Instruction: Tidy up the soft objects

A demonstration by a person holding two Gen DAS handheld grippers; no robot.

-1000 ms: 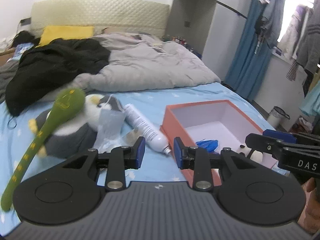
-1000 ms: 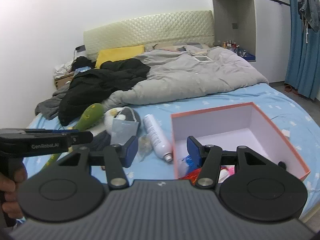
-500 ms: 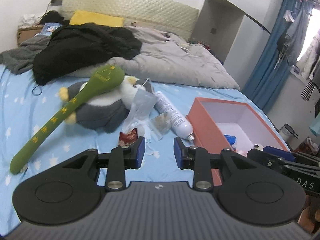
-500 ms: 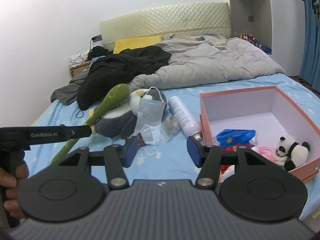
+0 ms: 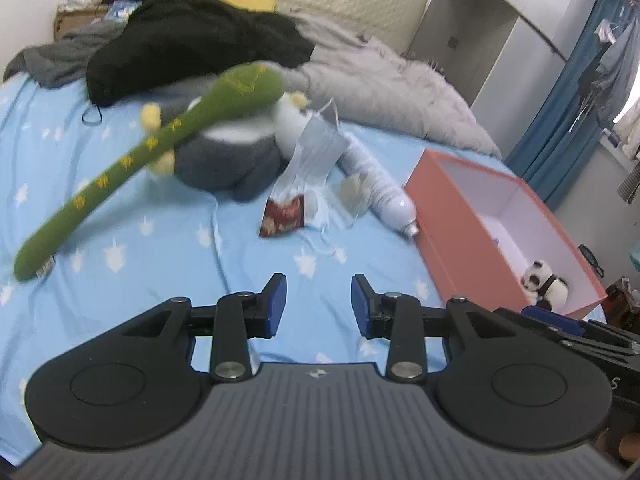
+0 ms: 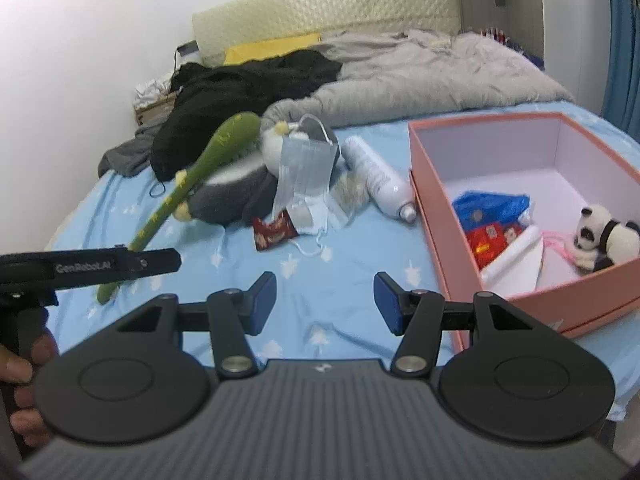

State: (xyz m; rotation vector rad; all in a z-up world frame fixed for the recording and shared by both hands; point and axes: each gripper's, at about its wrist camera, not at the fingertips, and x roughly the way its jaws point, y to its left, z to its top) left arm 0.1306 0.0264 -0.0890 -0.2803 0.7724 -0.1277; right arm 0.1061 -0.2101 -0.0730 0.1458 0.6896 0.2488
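Both tools have dropped closer to the blue star-print bed sheet since a second ago, and the toys loom larger. Left tool hangs over bare sheet, its jaws opening with nothing between them. Right tool stands open and empty, beside the pink box. A green plush snake lies across a grey-and-white plush penguin; a face mask, a red packet and a white bottle lie between them and the box. Inside the box sit a small plush panda and a blue bag.
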